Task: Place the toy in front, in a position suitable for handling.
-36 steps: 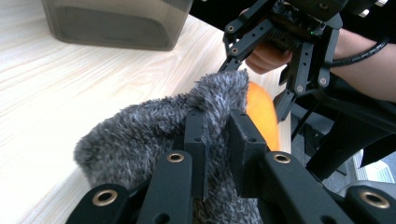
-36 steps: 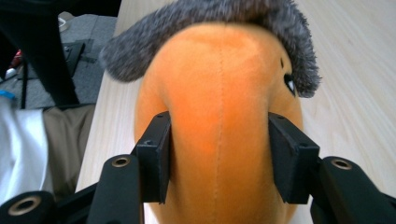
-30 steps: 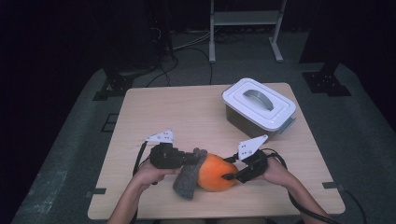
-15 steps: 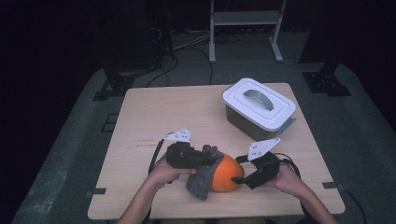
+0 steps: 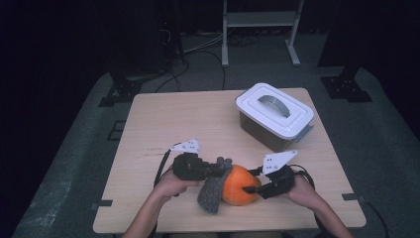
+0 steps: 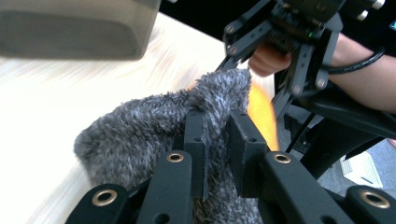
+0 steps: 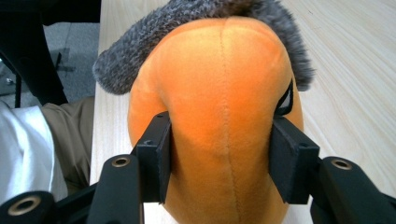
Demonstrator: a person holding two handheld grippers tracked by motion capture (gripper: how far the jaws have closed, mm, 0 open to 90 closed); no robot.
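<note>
- Right now the orange plush toy (image 5: 239, 184) sits at the near edge of the table (image 5: 163, 124), between the two hands, with a grey fuzzy sock (image 5: 212, 191) draped over its left side.
- Left gripper (image 5: 218, 170): its jaws are pinched tight on a fold of the sock, as the left gripper view shows.
- Right gripper (image 5: 251, 186): its jaws have just been closing and now stand about half open, their pads pressed into both flanks of the toy, which bulges between them in the right gripper view.
- Risk, as I judge it: the toy is soft and rounded, so a hard tug on the sock could squeeze it out of the right jaws and roll it off the near edge, which is close.
- Another risk: the left jaws hold only a thin pinch of fabric; if the sock catches on the toy's plush, the fold may slip free instead of sliding.
- Surface: a pale wood-grain tabletop, with a lidded white box (image 5: 275, 115) standing well apart at the far right.
- Room: dark, with grey carpet (image 5: 74, 163), loose cables and the legs of a metal stand (image 5: 258, 29) behind the table.
</note>
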